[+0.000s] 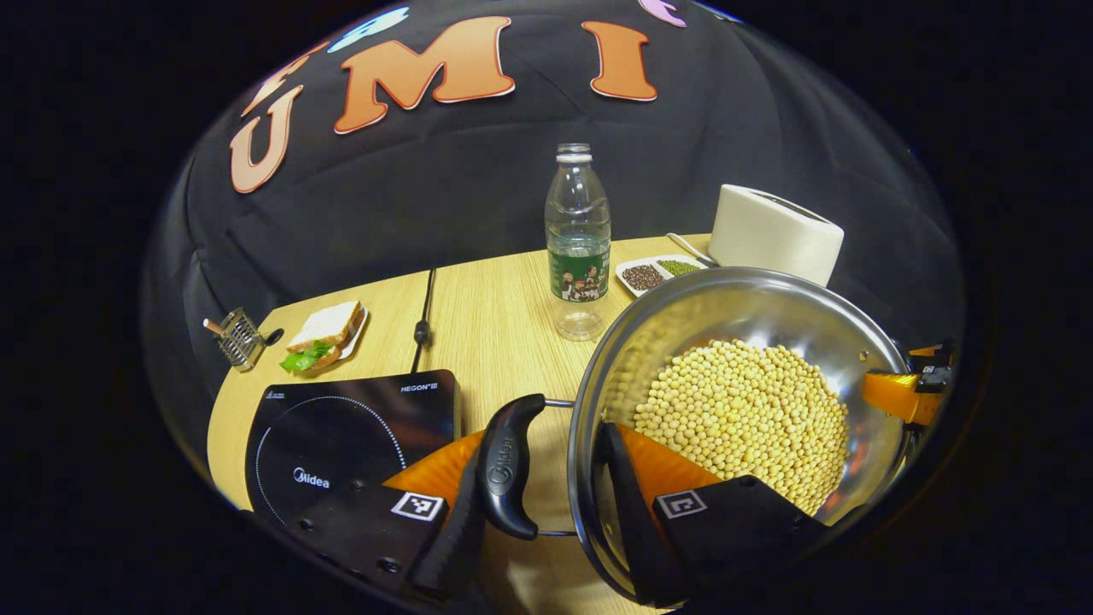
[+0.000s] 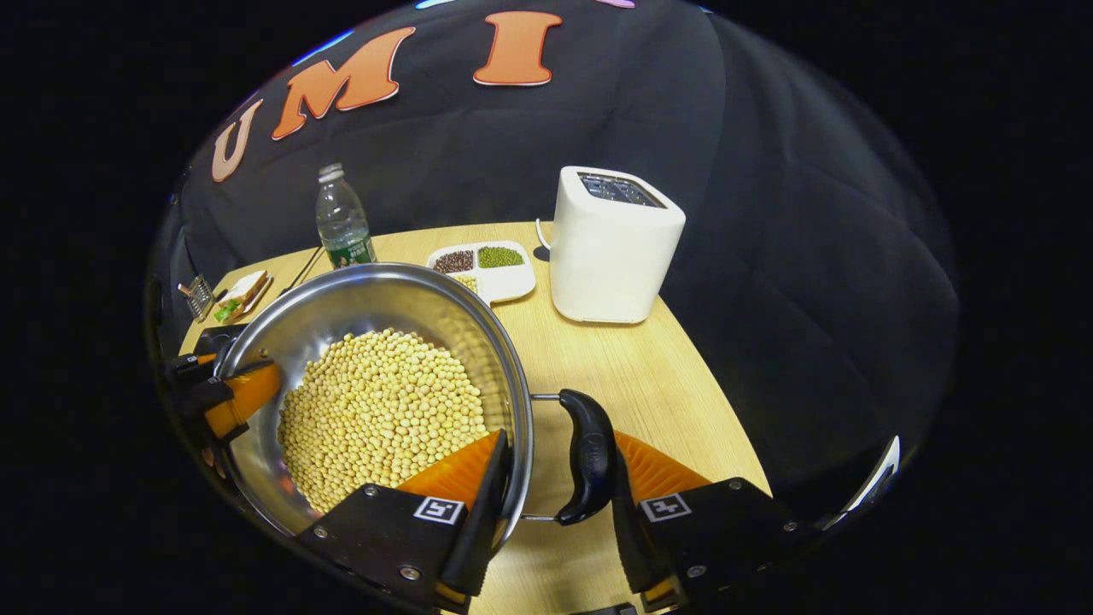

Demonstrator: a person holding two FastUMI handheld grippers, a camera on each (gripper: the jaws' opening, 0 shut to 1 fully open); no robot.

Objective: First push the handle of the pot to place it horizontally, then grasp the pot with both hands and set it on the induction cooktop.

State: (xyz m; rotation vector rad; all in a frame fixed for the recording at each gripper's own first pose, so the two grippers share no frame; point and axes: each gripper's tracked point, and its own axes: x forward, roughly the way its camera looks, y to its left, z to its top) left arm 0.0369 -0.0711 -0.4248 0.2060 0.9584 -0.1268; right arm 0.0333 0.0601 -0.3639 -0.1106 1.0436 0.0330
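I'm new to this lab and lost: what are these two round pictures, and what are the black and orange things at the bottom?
They are two hand-held grippers, each carrying its own camera. The left gripper straddles one black handle and the wall of a steel pot full of soybeans; the right gripper does likewise on the other handle. On the wooden table sit an induction cooktop, water bottle, toaster, bean tray and sandwich.

Silver pot [image 2: 359,299] holds pale yellow beans [image 2: 384,410]; its handles [image 2: 585,457] are black. Orange-and-black tongs [image 2: 555,512], white toaster [image 2: 610,248], black cooktop [image 1: 341,436], light wood-grain bench [image 2: 649,376].
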